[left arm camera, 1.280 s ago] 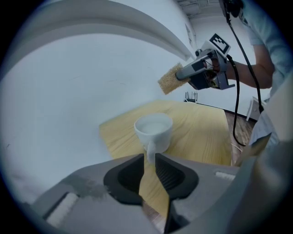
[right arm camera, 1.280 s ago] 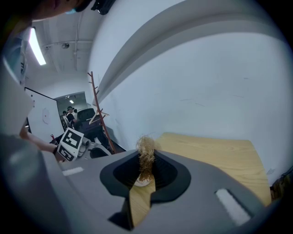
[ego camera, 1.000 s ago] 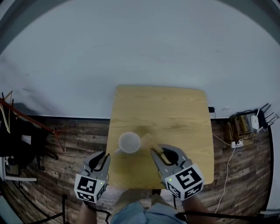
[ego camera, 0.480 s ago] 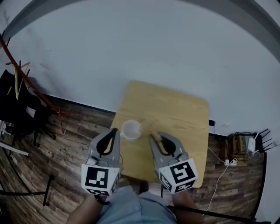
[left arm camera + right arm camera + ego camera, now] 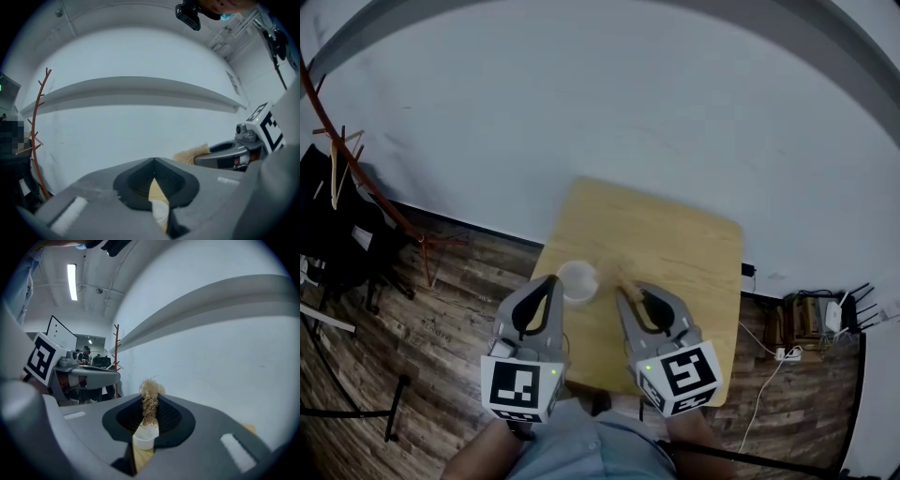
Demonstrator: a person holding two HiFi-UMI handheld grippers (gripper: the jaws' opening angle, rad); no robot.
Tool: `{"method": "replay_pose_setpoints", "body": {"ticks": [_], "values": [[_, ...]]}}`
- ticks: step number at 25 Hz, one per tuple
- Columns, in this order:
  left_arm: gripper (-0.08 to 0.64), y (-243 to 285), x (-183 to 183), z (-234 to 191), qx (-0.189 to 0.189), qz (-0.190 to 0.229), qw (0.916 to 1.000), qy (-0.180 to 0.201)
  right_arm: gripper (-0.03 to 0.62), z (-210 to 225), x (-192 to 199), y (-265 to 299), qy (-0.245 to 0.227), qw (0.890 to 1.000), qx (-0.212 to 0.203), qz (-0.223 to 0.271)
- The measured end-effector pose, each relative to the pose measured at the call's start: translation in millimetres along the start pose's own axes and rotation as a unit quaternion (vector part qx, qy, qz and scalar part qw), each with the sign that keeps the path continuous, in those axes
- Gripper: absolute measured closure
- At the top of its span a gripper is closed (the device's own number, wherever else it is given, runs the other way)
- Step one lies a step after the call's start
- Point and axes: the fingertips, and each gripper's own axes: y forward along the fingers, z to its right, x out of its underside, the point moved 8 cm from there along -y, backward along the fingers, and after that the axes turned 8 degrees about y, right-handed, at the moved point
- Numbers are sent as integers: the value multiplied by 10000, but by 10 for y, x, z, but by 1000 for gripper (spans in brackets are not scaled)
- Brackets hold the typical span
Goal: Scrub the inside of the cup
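A white cup stands near the front left edge of the wooden table. My left gripper is shut with nothing in it, its tips just left of the cup. In the left gripper view the jaws meet, and the cup shows below them. My right gripper is shut on a straw-coloured brush just right of the cup. In the right gripper view the brush fibres stick up between the jaws, with the cup under them.
The table stands against a white wall on a wood plank floor. A coat rack is at the far left. Cables and a power strip lie at the right. People sit at desks far off in the room.
The left gripper has gone from open to shut and moved forward to the cup's left side. The head camera has shifted. The right gripper keeps the brush beside the cup.
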Motion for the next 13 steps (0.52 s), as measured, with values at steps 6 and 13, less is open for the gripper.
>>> {"method": "replay_pose_setpoints", "body": {"ticks": [6, 13], "values": [[538, 34, 12, -30, 45, -50, 10000, -45, 534, 23, -11, 31, -15, 9999, 98, -48], [538, 39, 69, -78, 94, -115, 9999, -10, 534, -3, 11, 80, -68, 9999, 126, -81]]}}
